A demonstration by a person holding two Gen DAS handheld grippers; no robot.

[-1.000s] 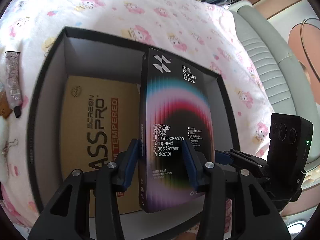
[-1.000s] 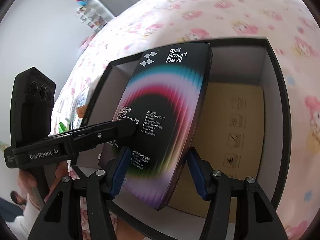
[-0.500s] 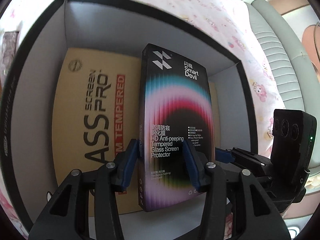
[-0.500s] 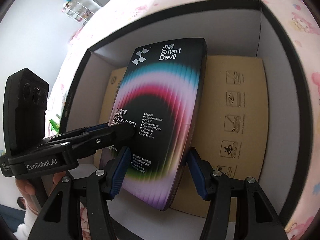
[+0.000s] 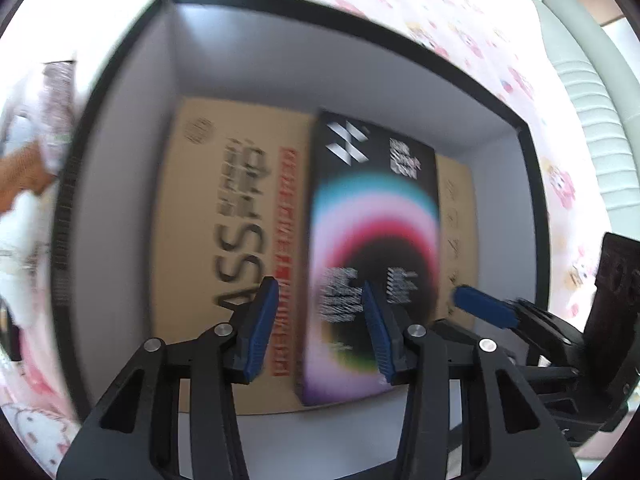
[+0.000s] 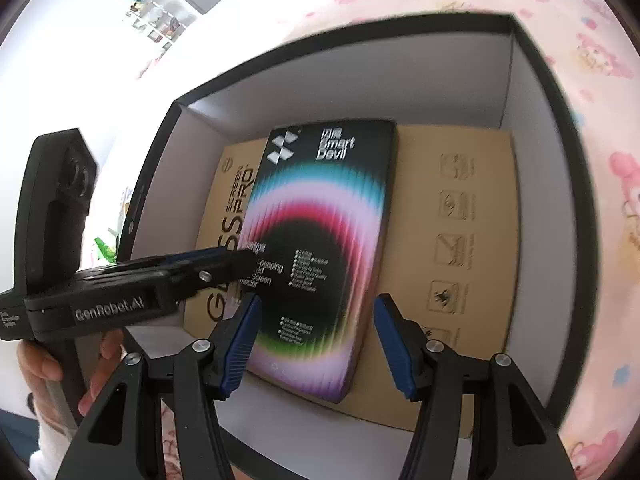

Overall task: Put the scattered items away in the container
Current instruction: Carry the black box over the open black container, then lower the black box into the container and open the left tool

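Note:
An open black box with white walls (image 5: 120, 208) (image 6: 360, 88) holds a flat tan screen-protector pack (image 5: 200, 240) (image 6: 492, 200). On top of it lies a black rainbow-printed pack (image 5: 372, 220) (image 6: 320, 220), its near end slightly raised. My right gripper (image 6: 318, 336) is shut on that near end, a blue pad at each long edge. One of its fingers (image 5: 480, 308) shows beside the pack in the left wrist view. My left gripper (image 5: 320, 324) (image 6: 240, 258) hovers over the pack's left edge. Its jaws are closing, and neither pad presses on the pack.
The box sits on a pink cartoon-print bedsheet (image 5: 440, 12) (image 6: 600, 160). Blurred loose items (image 5: 40, 140) lie left of the box. A pale padded headboard (image 5: 592, 120) runs along the right. A person's hand (image 6: 104, 364) holds the left gripper's handle.
The black pack went down into the box and now rests on the tan pack. The left gripper's left pad came away from the pack's left edge as that gripper tipped downward.

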